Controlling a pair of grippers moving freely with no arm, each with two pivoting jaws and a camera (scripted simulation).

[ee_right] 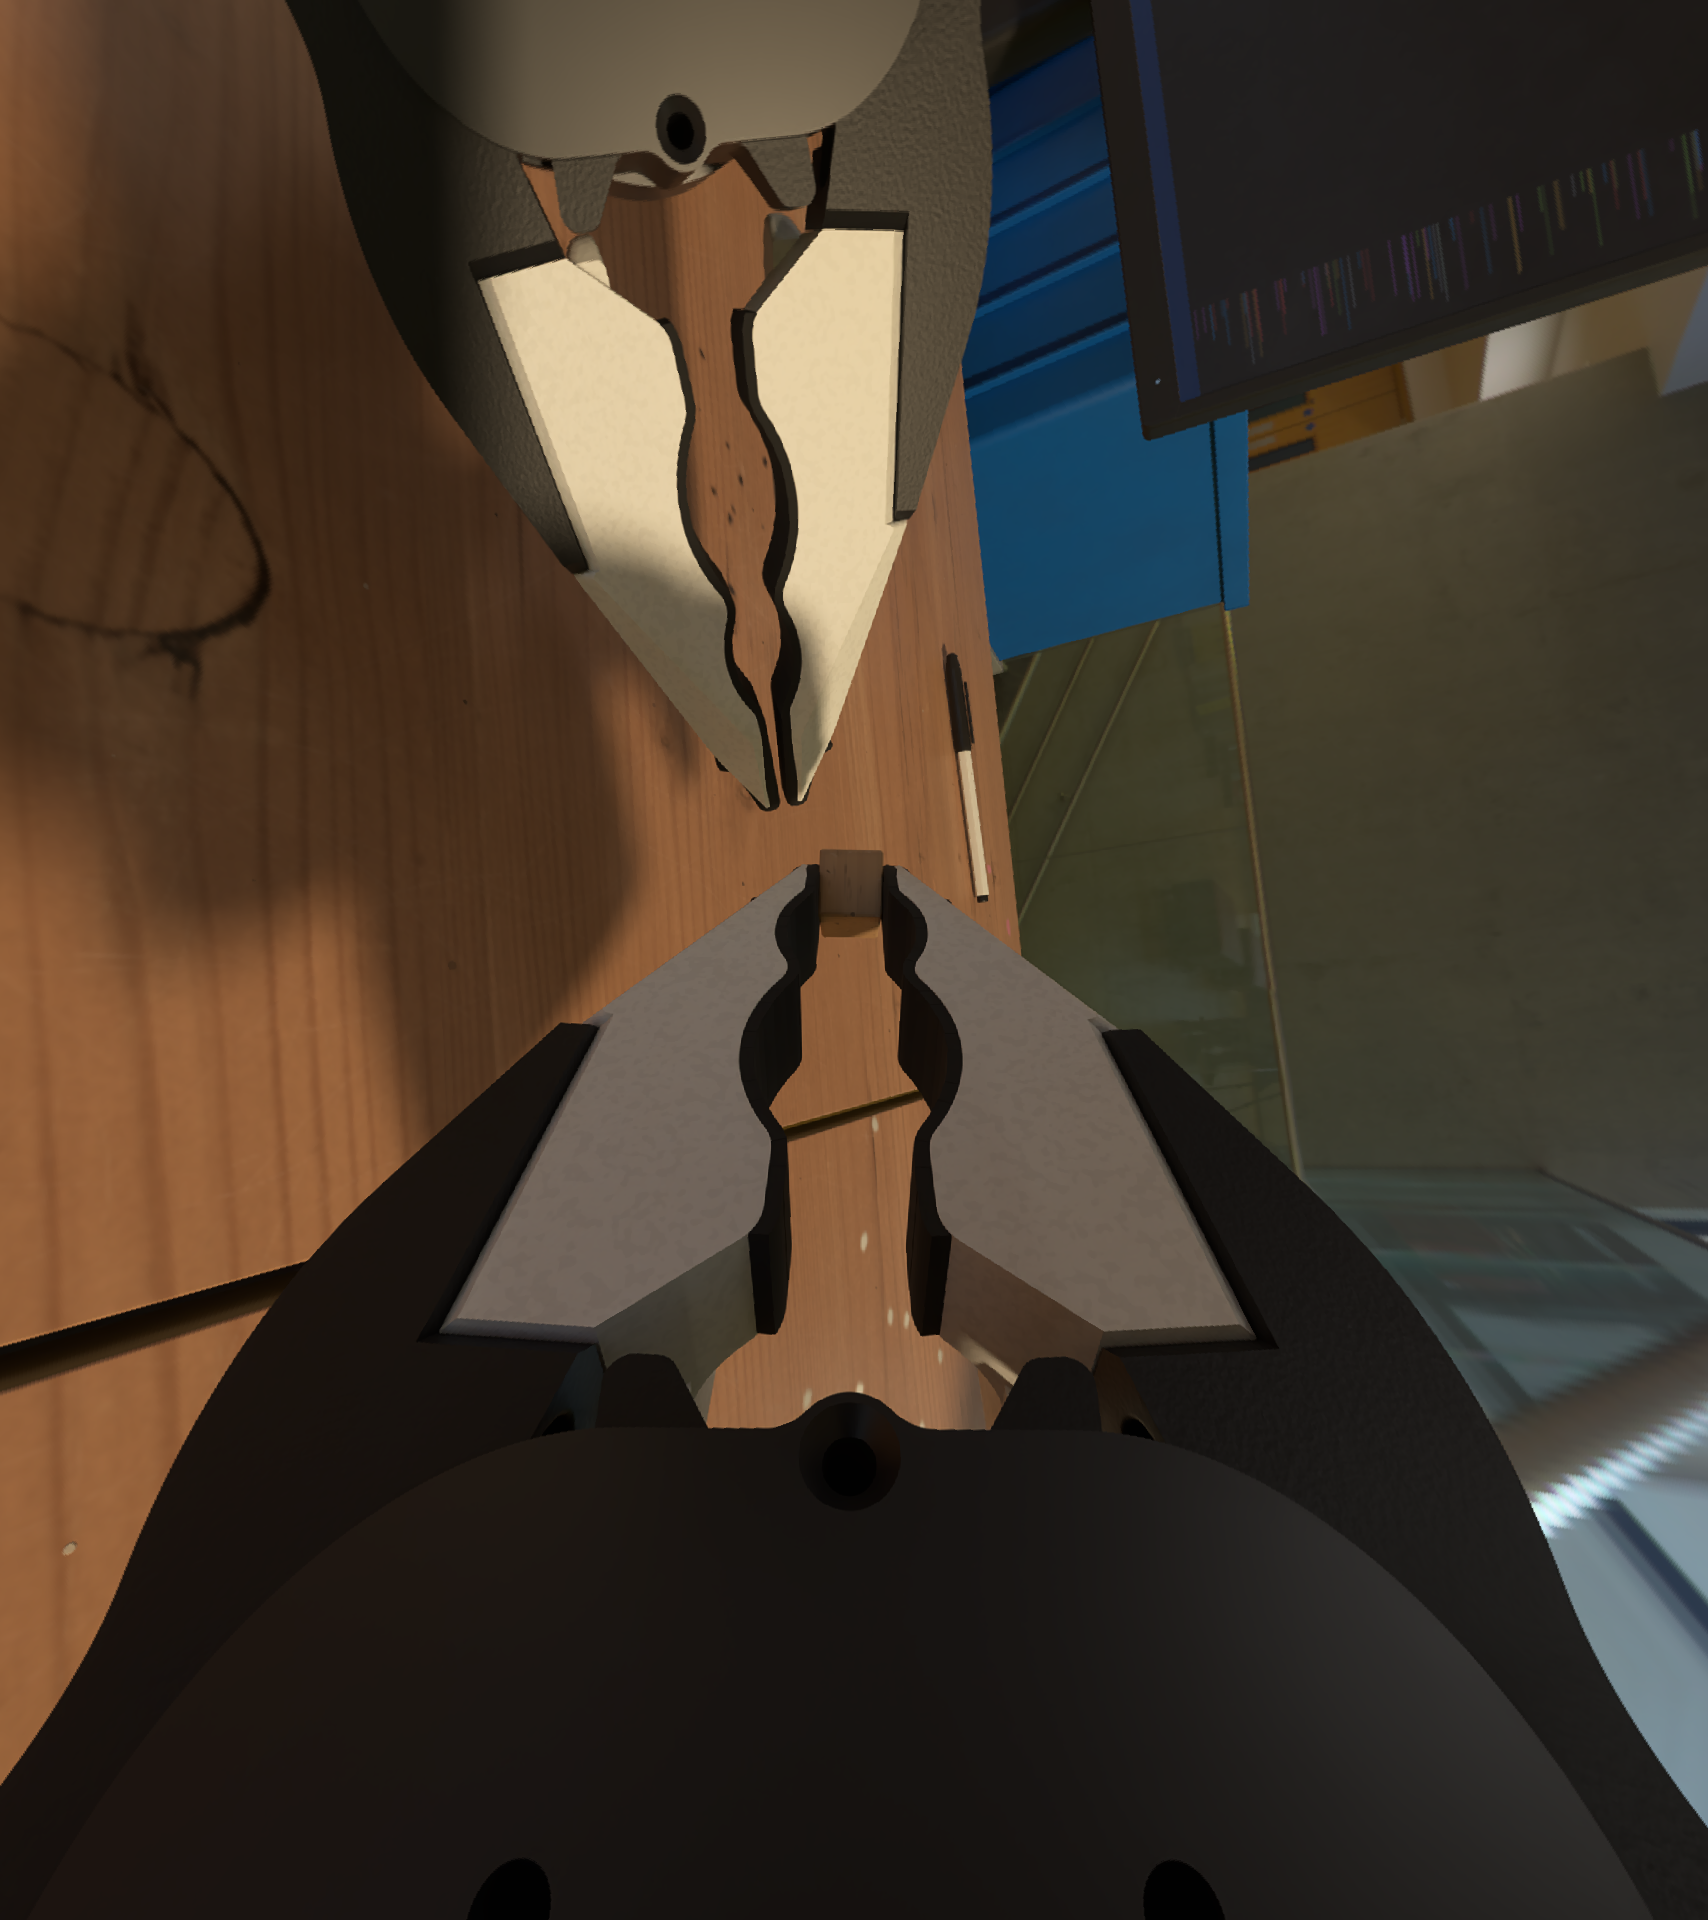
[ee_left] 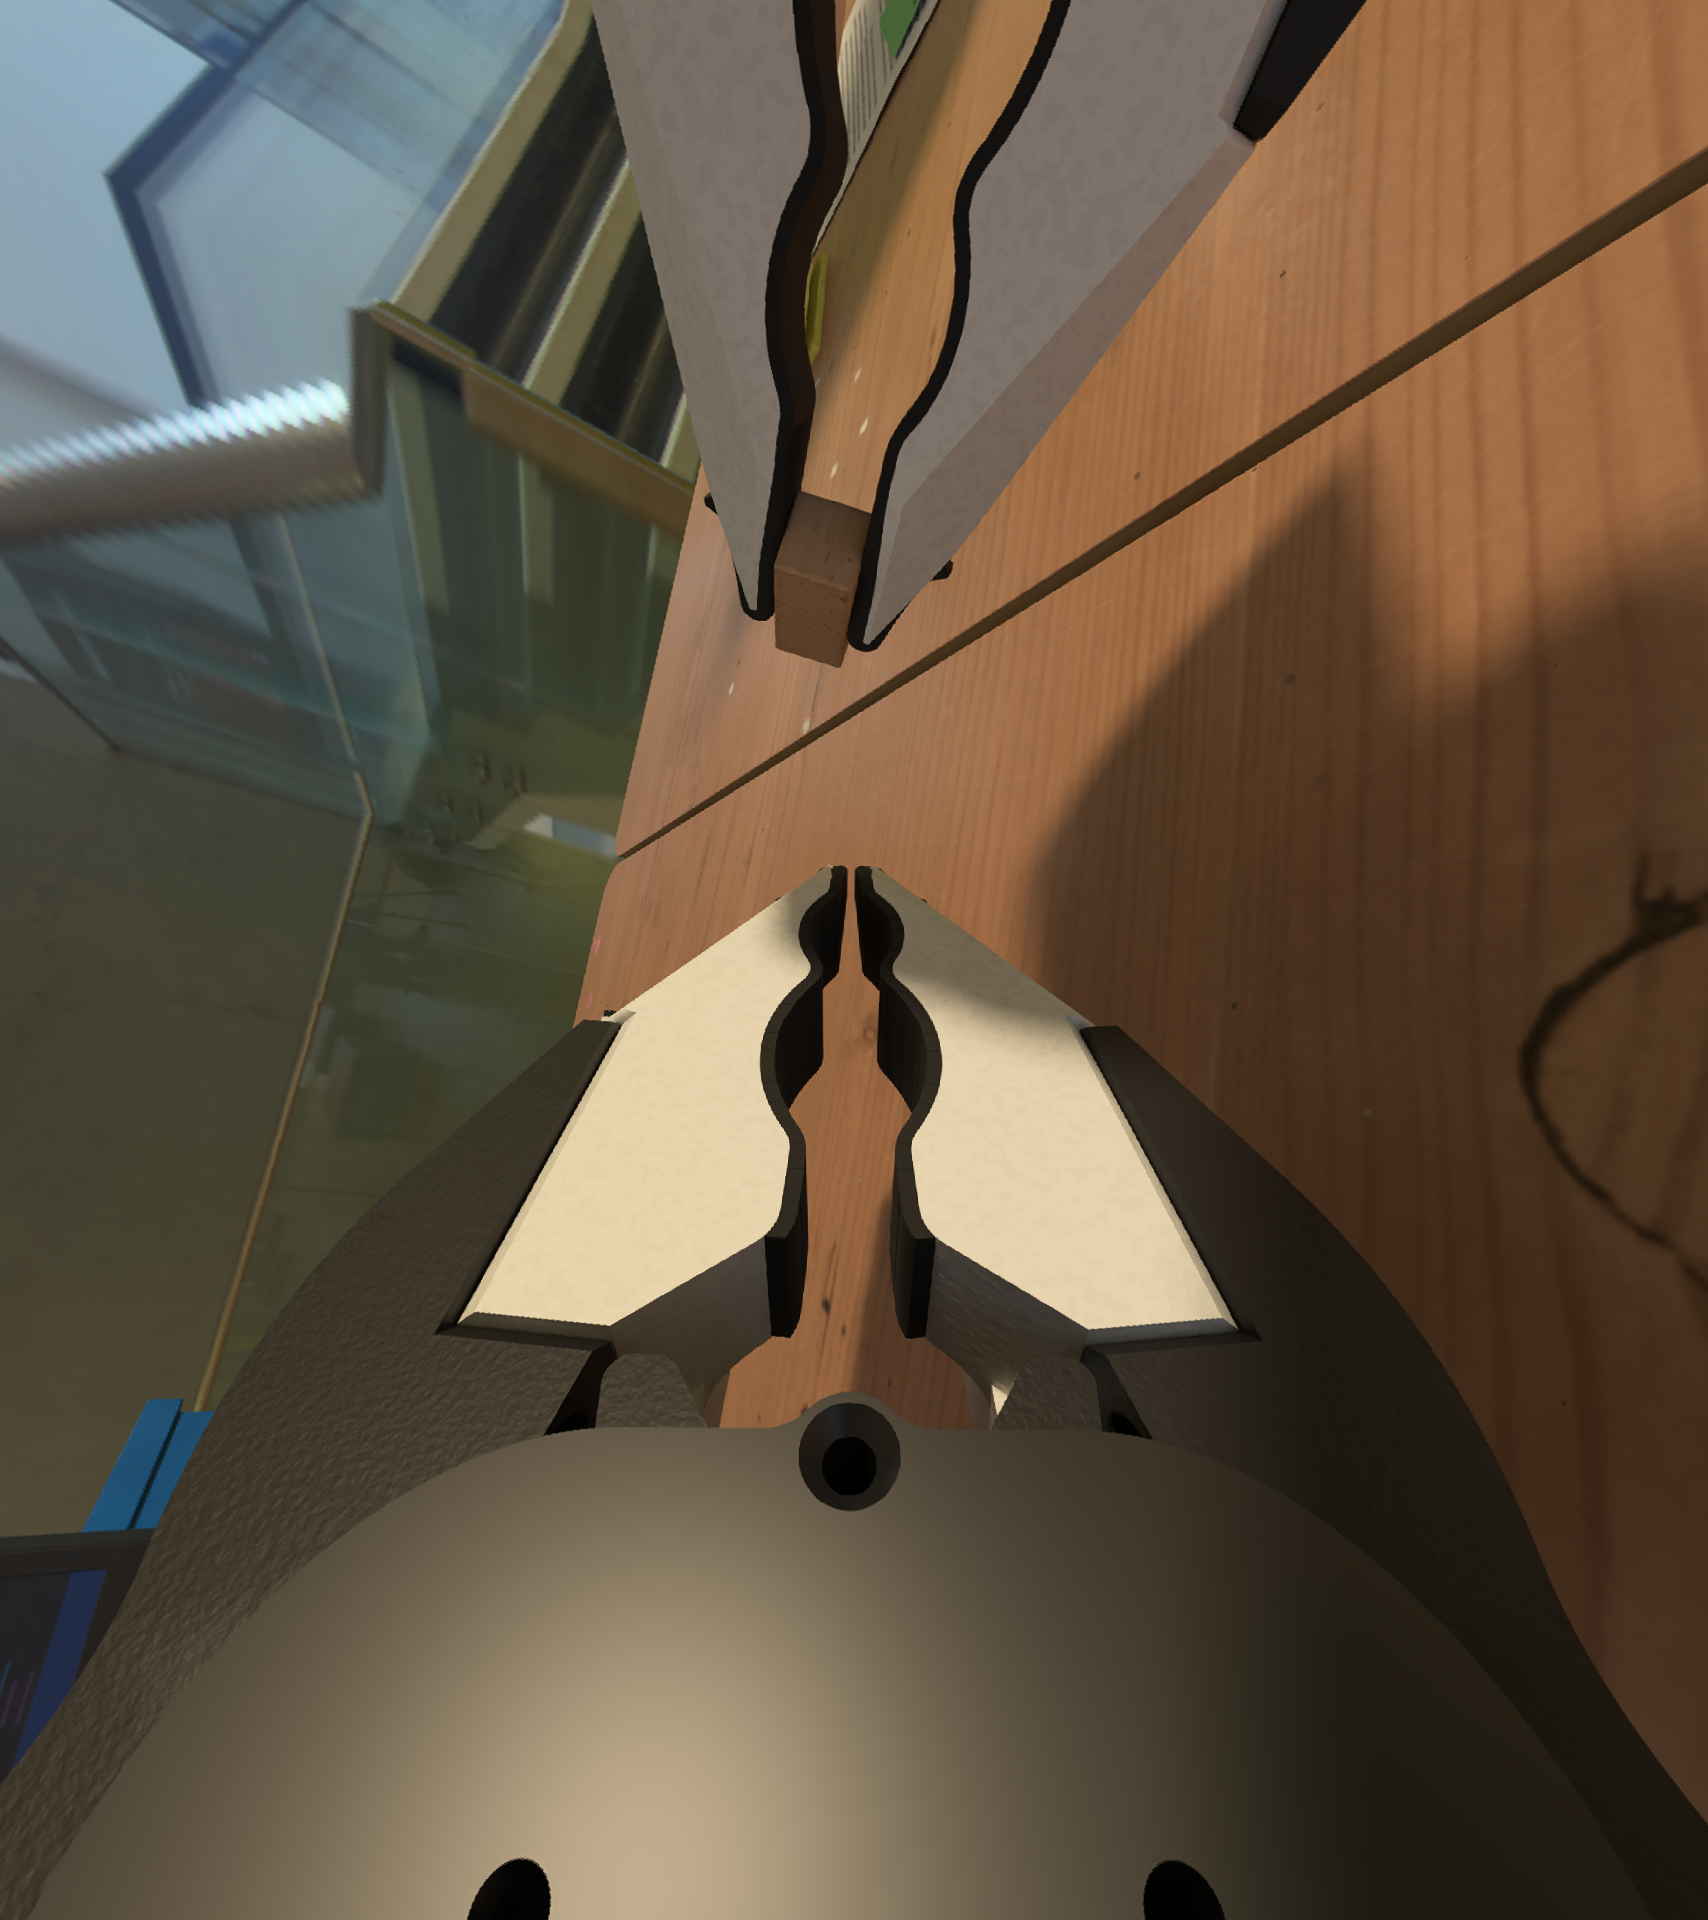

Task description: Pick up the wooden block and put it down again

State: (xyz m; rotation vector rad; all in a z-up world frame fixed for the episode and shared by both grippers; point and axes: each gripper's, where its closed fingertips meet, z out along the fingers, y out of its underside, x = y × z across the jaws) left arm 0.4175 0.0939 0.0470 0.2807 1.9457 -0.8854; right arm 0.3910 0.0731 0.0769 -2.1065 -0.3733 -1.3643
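Item 1, wooden block (ee_right: 851, 891): clamped at its sides between the right gripper (ee_right: 850, 883) tips at 12 o'clock over the table (ee_right: 310, 935); left gripper (ee_left: 845, 878) empty, nearly closed; handle by lifting straight, grip steady, lowering flat.

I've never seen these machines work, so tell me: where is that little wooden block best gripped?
On its two flat opposite sides, as the right gripper does now: its fingertips close on the wooden block near one end. The parallel faces suit flat pads, and the block is narrow enough to fit. The left gripper is shut and empty.
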